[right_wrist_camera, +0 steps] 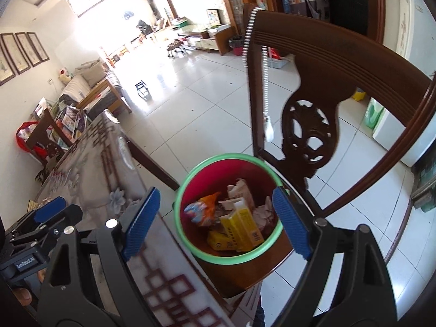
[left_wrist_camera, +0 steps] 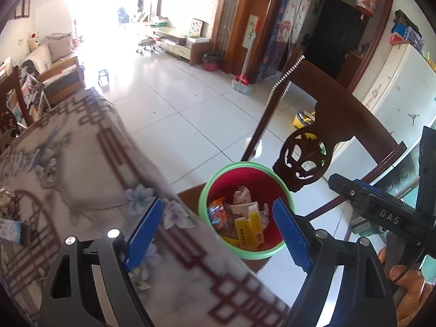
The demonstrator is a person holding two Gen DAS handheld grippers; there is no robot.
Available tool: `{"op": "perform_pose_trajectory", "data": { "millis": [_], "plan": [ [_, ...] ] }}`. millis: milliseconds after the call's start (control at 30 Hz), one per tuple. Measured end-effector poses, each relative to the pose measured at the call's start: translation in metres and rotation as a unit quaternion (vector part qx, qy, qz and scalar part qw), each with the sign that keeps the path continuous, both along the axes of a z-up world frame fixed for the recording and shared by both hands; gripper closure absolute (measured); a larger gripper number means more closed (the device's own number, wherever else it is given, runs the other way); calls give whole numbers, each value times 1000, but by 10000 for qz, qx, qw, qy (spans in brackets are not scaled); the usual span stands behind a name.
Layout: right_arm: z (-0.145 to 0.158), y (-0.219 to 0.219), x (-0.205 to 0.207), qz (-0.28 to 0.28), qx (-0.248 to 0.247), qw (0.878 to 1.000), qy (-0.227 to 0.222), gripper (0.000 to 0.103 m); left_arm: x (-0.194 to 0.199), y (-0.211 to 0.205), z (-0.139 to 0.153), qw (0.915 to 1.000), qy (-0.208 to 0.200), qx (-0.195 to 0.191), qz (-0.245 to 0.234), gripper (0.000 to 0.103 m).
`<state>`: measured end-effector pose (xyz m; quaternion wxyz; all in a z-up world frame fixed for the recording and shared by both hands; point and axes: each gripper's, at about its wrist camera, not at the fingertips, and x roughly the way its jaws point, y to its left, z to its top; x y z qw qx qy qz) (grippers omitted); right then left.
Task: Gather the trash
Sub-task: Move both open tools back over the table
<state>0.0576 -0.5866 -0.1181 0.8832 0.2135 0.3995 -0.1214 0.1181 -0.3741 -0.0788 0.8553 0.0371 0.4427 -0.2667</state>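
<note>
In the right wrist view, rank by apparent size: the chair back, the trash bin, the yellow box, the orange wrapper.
1. Chair back
2. Trash bin
3. Yellow box
4. Orange wrapper, close to the box and partly buried, so these last two are unsure.

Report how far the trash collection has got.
Done: the red bin on the chair seat already holds a yellow carton, an orange wrapper and crumpled paper. In hand: nothing; the left gripper and right gripper are both open and empty above it. Left: a blue-white packet lies on the table.
</note>
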Motion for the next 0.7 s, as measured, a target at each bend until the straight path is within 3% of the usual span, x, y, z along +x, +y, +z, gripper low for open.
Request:
{"op": "perform_pose_trajectory", "data": {
  "millis": [300,700],
  "plan": [
    [20,87,0,542,-109,9983,-179,18,-23,89,27,9984,-246,-187,469,24],
    [37,203,-8,1314,-165,9909,-219,13,-48,225,31,9897,-370,-184,1368,24]
  ]
}}
